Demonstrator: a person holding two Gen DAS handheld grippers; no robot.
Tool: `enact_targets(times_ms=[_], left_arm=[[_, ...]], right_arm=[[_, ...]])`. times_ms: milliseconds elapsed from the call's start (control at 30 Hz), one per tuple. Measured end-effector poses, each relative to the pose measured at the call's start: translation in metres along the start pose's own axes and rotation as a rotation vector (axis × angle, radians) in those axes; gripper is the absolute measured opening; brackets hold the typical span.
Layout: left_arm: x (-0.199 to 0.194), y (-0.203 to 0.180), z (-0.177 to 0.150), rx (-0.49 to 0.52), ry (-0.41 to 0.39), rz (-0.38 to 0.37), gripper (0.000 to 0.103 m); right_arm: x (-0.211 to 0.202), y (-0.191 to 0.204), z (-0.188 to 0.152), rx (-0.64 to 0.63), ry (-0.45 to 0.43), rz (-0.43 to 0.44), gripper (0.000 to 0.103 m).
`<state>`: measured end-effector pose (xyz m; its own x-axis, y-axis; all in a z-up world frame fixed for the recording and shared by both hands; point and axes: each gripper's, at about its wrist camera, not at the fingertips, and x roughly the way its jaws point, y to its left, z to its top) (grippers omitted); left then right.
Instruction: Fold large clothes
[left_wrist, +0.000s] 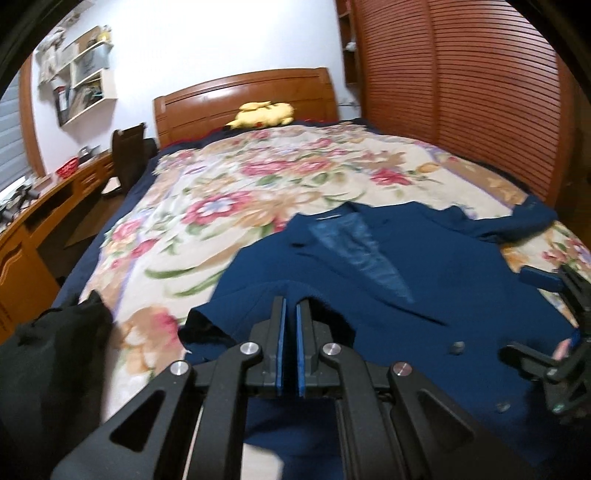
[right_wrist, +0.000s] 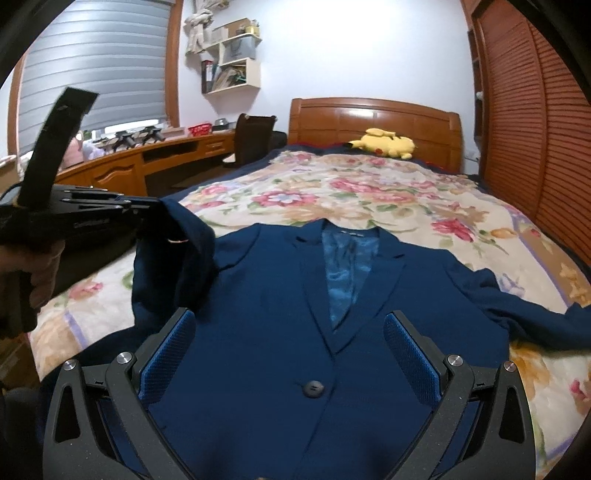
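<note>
Two grippers: left gripper clenched on jacket sleeve; right gripper released.
Risk: thin pinch slips, sleeve drops unfolded.

From my left wrist view the jacket is blurred, its hem cut off at the bottom edge. The right tool is clipped by the right edge. I can't read the shelf clutter.
</note>
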<state>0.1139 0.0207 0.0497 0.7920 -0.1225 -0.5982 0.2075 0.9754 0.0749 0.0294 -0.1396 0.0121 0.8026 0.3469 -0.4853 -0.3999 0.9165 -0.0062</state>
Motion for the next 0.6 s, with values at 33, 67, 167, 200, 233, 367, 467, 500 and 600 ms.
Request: enact_targets(times_ms=[33,67,167,200,233,367,467,500,600], left_arm=[[-0.002,-0.007,0.001,0.009,-0.004,-0.01,0.001],[-0.005,-0.016,0.002,0.02,-0.009,-0.023,0.001],[-0.009,-0.033,0.004,0.046,-0.016,-0.051,0.001],[-0.011,-0.038,0.004,0.052,-0.016,-0.056,0.001],[-0.012,-0.042,0.004,0.055,-0.017,-0.061,0.001],[-0.007,-0.048,-0.002,0.049,0.037,-0.105,0.011],[-0.011,-0.046,-0.014,0.024,0.016,-0.126,0.032],[-0.014,-0.045,-0.019,0.021,0.005,-0.12,0.035],[-0.02,-0.04,-0.033,0.007,-0.012,-0.123,0.04]], right_arm=[[-0.001,-0.003,0.0,0.005,-0.001,-0.003,0.103],[-0.002,-0.005,0.0,0.009,-0.002,-0.006,0.103],[-0.004,-0.011,0.0,0.023,-0.005,-0.013,0.103],[-0.005,-0.013,0.0,0.026,-0.006,-0.015,0.103],[-0.005,-0.015,0.0,0.03,-0.007,-0.017,0.103],[-0.005,-0.019,0.0,0.035,-0.005,-0.021,0.103],[-0.005,-0.018,-0.001,0.03,-0.001,-0.021,0.103],[-0.004,-0.017,-0.001,0.027,0.001,-0.021,0.103],[-0.003,-0.016,-0.003,0.019,0.008,-0.024,0.103]])
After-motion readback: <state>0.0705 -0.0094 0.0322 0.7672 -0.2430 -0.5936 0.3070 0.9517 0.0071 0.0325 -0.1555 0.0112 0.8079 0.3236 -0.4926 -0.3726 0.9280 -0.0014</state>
